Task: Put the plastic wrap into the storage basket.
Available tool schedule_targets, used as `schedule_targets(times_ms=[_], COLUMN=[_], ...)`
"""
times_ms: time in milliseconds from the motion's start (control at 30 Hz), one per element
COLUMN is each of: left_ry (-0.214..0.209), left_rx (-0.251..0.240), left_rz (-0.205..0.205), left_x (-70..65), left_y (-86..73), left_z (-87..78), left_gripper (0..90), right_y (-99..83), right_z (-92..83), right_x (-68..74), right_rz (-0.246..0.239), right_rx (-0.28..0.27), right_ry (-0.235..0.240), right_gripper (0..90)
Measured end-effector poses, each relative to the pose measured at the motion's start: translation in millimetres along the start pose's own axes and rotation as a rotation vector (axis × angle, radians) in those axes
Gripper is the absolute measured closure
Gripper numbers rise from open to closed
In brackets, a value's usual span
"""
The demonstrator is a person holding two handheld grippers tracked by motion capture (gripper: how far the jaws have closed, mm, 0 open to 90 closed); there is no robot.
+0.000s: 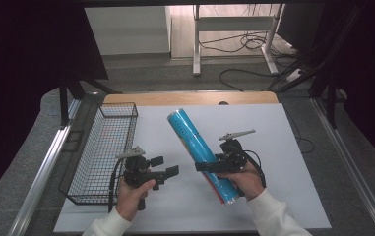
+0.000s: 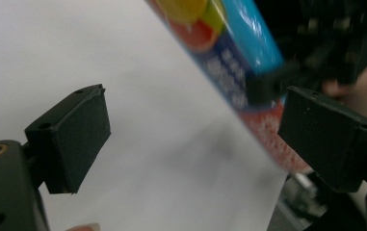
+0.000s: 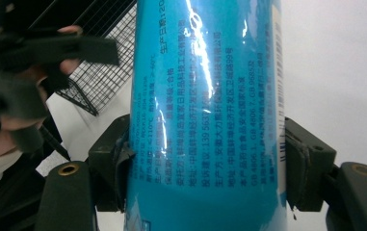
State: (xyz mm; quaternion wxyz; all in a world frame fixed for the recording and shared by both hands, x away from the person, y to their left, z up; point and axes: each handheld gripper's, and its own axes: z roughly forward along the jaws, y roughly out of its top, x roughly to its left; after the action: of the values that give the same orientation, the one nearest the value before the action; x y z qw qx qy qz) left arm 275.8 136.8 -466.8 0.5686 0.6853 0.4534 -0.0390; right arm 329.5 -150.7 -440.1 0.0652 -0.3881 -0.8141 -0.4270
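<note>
One tube: blue tube (image 1: 202, 155), lifted off the table, tilted, top end leaning up and to the far left
Right gripper (image 1: 213, 166): jaws clamped on the tube's lower part, pads pressing both sides
Left gripper (image 1: 168, 167): jaws apart, nothing between them, just left of the tube, not touching
Basket (image 1: 92, 189): wire, at table's left edge
Table (image 1: 283, 196): white top

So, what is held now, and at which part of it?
The right tongs hold the blue tube, clamped across its lower part, near the end by the hand. The left tongs are open and hold nothing.
</note>
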Motion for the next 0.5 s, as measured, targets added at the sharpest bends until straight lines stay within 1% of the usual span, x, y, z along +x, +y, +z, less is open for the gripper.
schedule_targets(times_ms=[33,67,100,133,200,233,300,367,433,467,500], left_ry=[0.000,-0.010,-0.010,-0.024,-0.062,-0.087,-0.118,-0.143,-0.172,-0.196,-0.205], left_rx=[0.000,-0.006,-0.006,-0.010,-0.018,-0.028,-0.040,-0.048,-0.053,-0.055,-0.058], left_rz=[0.000,-0.003,-0.003,-0.005,-0.027,-0.052,-0.081,-0.086,-0.096,-0.107,-0.107], left_x=[0.0,0.9,0.9,1.3,3.0,4.5,8.0,10.3,11.3,12.0,12.7], left_y=[0.0,4.4,4.4,6.1,9.3,10.6,12.7,14.9,16.9,18.5,19.7], left_z=[0.0,8.5,8.5,12.5,19.9,23.5,29.4,34.9,38.7,41.0,42.7], left_gripper=[10.6,10.6,10.6,10.6,10.3,10.2,10.0,10.8,11.1,11.1,11.4], right_y=[0.0,-2.9,-2.9,-4.2,-6.5,-7.0,-7.6,-8.6,-9.1,-9.1,-9.4], right_z=[0.0,-0.7,-0.7,-0.8,-0.9,-0.8,-0.5,0.8,2.4,2.4,3.6], right_x=[0.0,1.2,1.2,1.1,1.9,2.1,2.7,3.7,4.4,4.4,5.4], right_rz=[0.000,0.000,0.000,-0.005,-0.006,-0.007,-0.007,0.005,0.004,0.004,0.001], right_rx=[0.000,-0.007,-0.007,-0.010,-0.018,-0.020,-0.025,-0.040,-0.050,-0.050,-0.053], right_ry=[0.000,0.004,0.004,0.009,0.013,0.013,0.016,0.031,0.033,0.033,0.034], right_gripper=[31.7,31.7,31.7,31.7,31.7,31.7,31.7,31.7,31.7,31.7,31.7])
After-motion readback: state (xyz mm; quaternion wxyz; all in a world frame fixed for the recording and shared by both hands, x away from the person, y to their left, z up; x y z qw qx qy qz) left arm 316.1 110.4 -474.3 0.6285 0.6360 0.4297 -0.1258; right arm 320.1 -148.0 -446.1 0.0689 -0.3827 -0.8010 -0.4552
